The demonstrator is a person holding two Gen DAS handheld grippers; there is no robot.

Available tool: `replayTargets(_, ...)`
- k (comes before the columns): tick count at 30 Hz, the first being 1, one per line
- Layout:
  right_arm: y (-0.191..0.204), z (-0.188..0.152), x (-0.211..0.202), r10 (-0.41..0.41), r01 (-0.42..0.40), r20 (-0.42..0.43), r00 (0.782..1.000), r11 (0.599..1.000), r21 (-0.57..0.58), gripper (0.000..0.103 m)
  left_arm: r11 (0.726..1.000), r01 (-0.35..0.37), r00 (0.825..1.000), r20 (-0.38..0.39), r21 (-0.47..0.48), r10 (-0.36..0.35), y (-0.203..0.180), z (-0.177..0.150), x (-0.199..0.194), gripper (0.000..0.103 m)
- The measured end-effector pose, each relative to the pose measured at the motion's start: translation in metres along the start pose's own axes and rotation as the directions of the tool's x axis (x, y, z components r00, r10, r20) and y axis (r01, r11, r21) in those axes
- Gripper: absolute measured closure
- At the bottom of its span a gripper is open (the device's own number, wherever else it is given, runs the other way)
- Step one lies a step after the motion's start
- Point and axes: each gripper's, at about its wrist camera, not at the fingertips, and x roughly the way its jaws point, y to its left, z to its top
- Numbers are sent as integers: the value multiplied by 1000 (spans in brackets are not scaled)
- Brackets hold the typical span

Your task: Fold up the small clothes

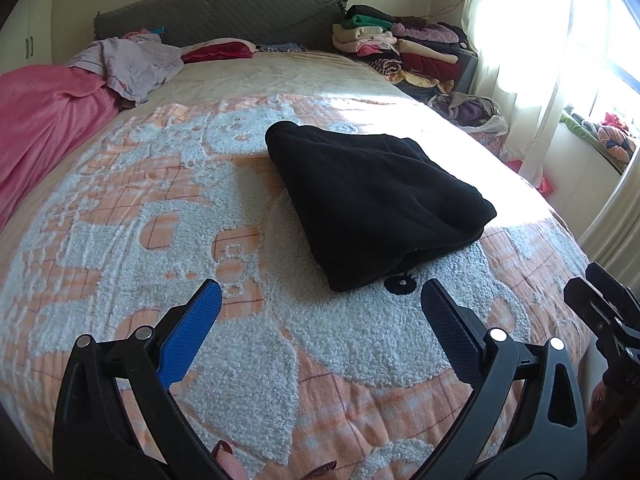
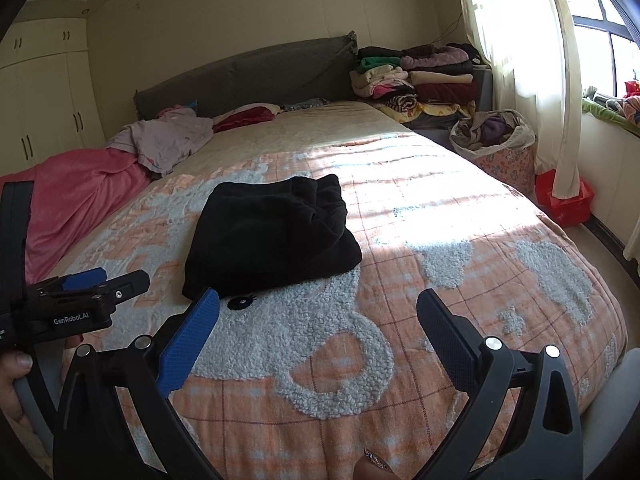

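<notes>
A black fleece garment (image 1: 376,204) lies folded into a thick rectangle in the middle of the orange-and-white bedspread (image 1: 120,208). My left gripper (image 1: 320,292) is open just short of the garment's near edge, nothing between its blue pads. In the right wrist view the same black garment (image 2: 272,236) lies ahead and to the left. My right gripper (image 2: 320,300) is open too, hovering over bare bedspread (image 2: 460,208) near the garment's near corner. The two tools are side by side: the left gripper (image 2: 108,280) shows at the left edge, the right gripper (image 1: 588,280) at the right edge.
A pink blanket (image 2: 80,200) and a crumpled lilac garment (image 2: 168,140) lie at the bed's far left. Stacks of folded clothes (image 2: 424,80) sit by the grey headboard (image 2: 248,72). Right of the bed stand a full laundry basket (image 2: 496,140), a red bag (image 2: 564,196) and curtains (image 2: 516,40).
</notes>
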Motion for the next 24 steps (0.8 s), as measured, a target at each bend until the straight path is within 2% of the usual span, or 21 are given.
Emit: replayTargets(24,2,-4,1,-3,3,-11,1000,1000,1,5,1000,-22,1000,-4,-2,22,2,0,-2,9)
